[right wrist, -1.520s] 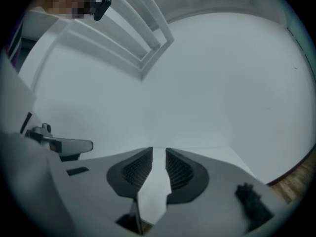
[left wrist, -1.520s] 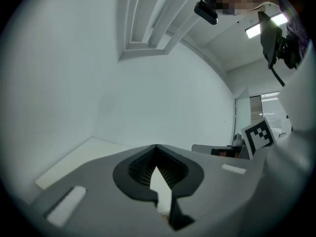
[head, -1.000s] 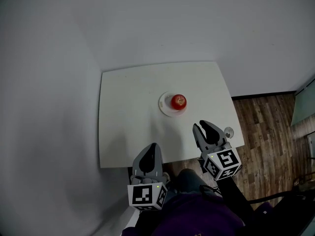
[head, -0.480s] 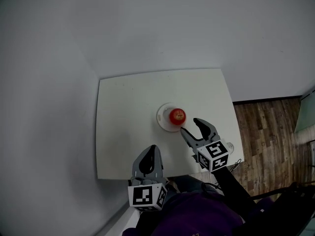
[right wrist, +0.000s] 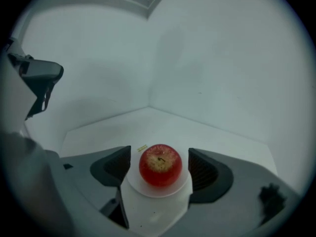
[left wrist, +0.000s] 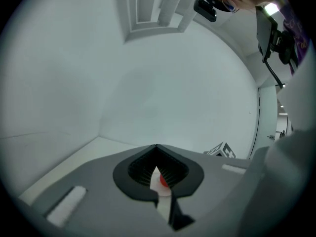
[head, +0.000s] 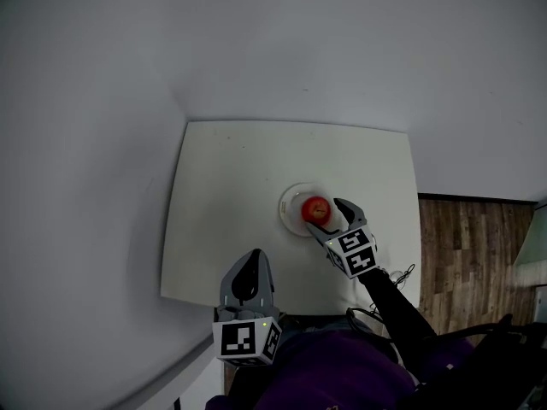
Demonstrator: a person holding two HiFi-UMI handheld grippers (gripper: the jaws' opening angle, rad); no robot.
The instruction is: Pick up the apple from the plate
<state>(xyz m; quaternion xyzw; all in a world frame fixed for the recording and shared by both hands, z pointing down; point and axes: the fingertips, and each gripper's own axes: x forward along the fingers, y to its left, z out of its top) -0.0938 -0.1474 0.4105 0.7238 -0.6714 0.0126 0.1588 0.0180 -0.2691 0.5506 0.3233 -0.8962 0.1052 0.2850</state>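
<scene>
A red apple (head: 315,208) (right wrist: 160,164) sits upright on a small white plate (head: 289,203) (right wrist: 157,191) near the middle of the white table (head: 222,195). My right gripper (head: 326,214) (right wrist: 159,156) reaches over the plate, its jaws opening. The apple stands between its dark pads (right wrist: 116,166), which are apart from it on both sides. My left gripper (head: 251,259) (left wrist: 156,148) hangs at the table's near edge, shut and holding nothing. Through the slit below its tips a sliver of the apple (left wrist: 162,180) shows.
White walls close in behind and left of the table. Wooden floor (head: 466,246) lies to the right. A thin cable (head: 398,273) hangs by the table's near right edge. The right gripper's marker cube (left wrist: 220,150) shows in the left gripper view.
My right gripper has gone forward and down from the table's near right edge to the plate, and its jaws have spread wide around the apple. The left gripper shifted slightly.
</scene>
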